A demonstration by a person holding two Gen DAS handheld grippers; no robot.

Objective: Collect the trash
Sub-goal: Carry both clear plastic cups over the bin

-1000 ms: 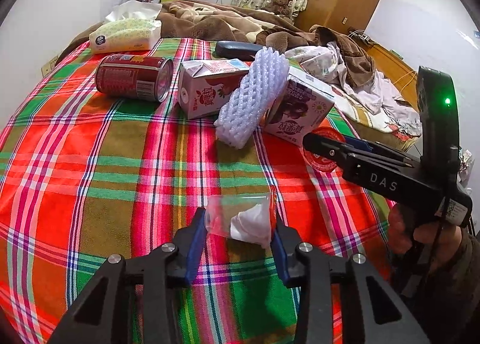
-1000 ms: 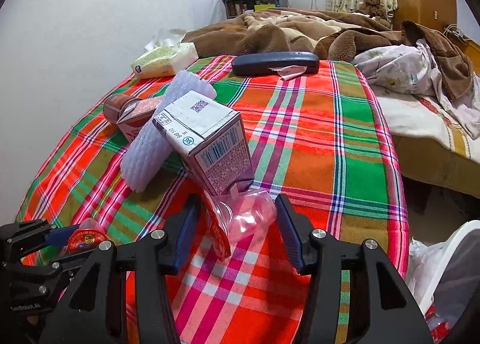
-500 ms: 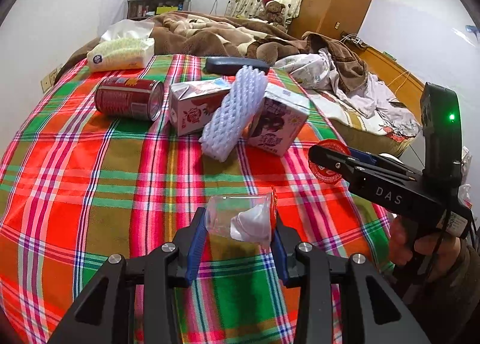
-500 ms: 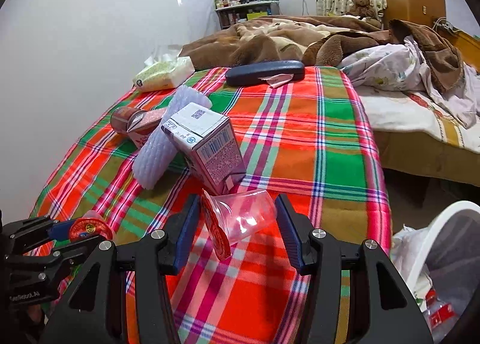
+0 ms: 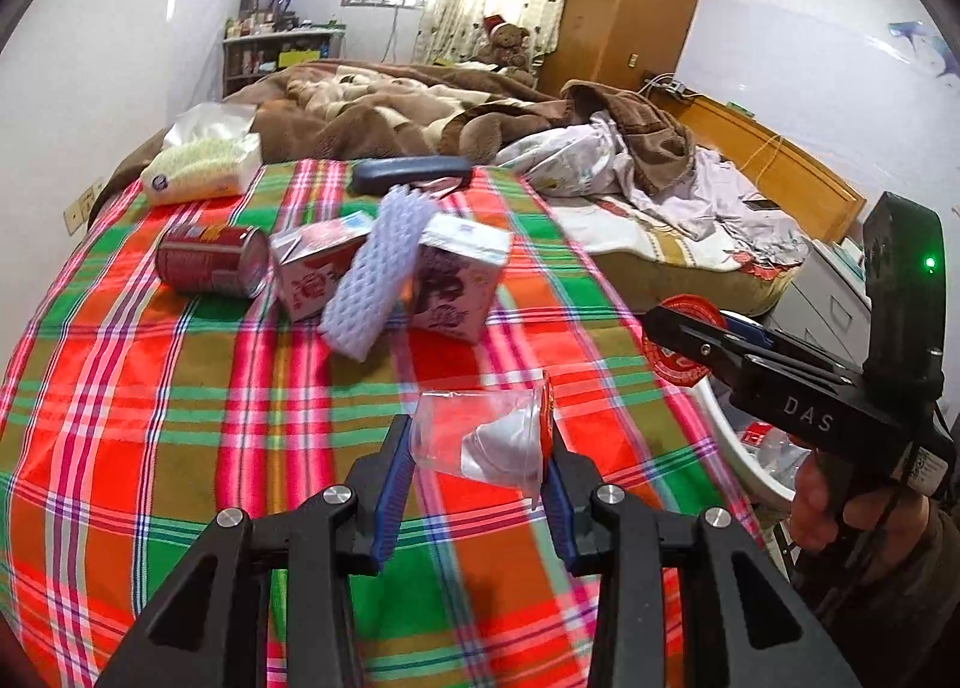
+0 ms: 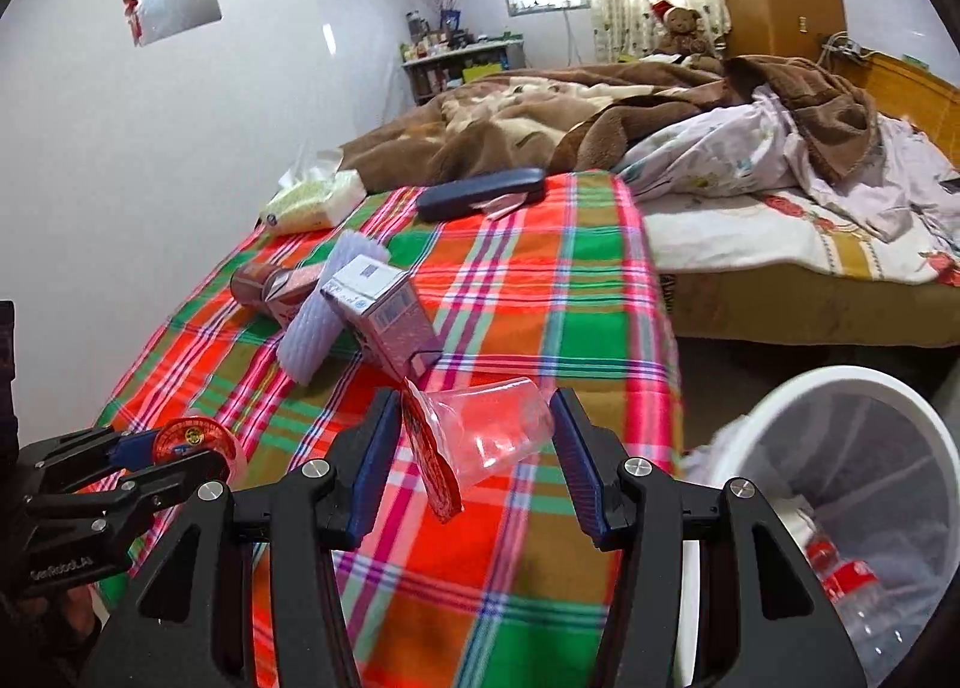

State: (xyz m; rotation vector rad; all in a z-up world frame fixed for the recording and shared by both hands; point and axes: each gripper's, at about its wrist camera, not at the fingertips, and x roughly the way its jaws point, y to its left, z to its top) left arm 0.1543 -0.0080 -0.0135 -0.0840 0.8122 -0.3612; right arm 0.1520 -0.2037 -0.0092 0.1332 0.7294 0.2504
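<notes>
Left gripper (image 5: 477,457): blue pads pinching a clear plastic cup with crumpled white tissue inside and a red lid flap (image 5: 486,439); the cup is clear of the red, green and pink plaid cloth (image 5: 180,388) below it.

Right gripper (image 6: 474,445): jaws clamped on a second clear plastic cup with a red peeled foil lid (image 6: 480,436), lying sideways between the pads, lid toward the left pad. From the left wrist camera this gripper shows at right, gripped by a hand (image 5: 840,508), red lid just visible at its tip.

White round plastic bin lined with a bag (image 6: 840,448): low at right in the right wrist view, beside the cloth's edge, plastic bottles with red labels inside. Both held cups are outside it.

On the cloth, well apart from both grippers: a red metal can on its side (image 5: 210,265), a pink-and-white drink carton (image 5: 312,268), a white foam mesh sleeve (image 5: 378,274) leaning across it, a purple-and-white carton (image 5: 459,280). The cartons' print is too blurred to read.

Farther back: a soft pack of tissues (image 5: 204,172) and a dark blue oblong case (image 5: 411,172), near a rumpled brown blanket (image 5: 390,111).
</notes>
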